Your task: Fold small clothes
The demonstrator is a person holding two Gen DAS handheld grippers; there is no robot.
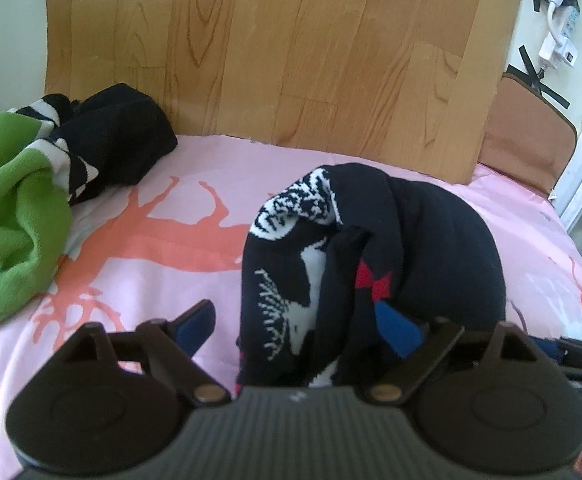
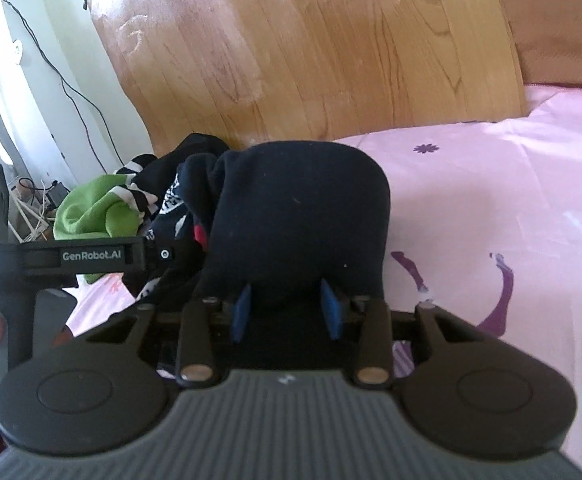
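Bedsheet (image 1: 219, 168), pink cotton with orange deer print, carries everything; wood-grain laminate board (image 1: 271, 48) stands upright behind it. Dark navy knit sweater with white reindeer pattern and red bow (image 1: 443, 248) sits bunched in a mound mid-sheet, right in front of both cameras.

Left gripper (image 1: 307, 328): blue-padded fingers spread wide, sweater's patterned edge lying between them; left pad is clear of the cloth, right pad is up against or under the fabric. Not clamping.

Right gripper (image 2: 287, 312): blue pads drawn in on either side of a plain navy fold of that sweater, cloth pinched between them and bulging up over the tips.

Second pile sits well apart at the sheet's far left: crumpled lime-green fleece garment (image 1: 7, 216) touching a black knit piece with black-and-white stripes (image 1: 119, 136), against the board.

White power strip with plugs (image 1: 559, 20) is taped to the wall at far right.
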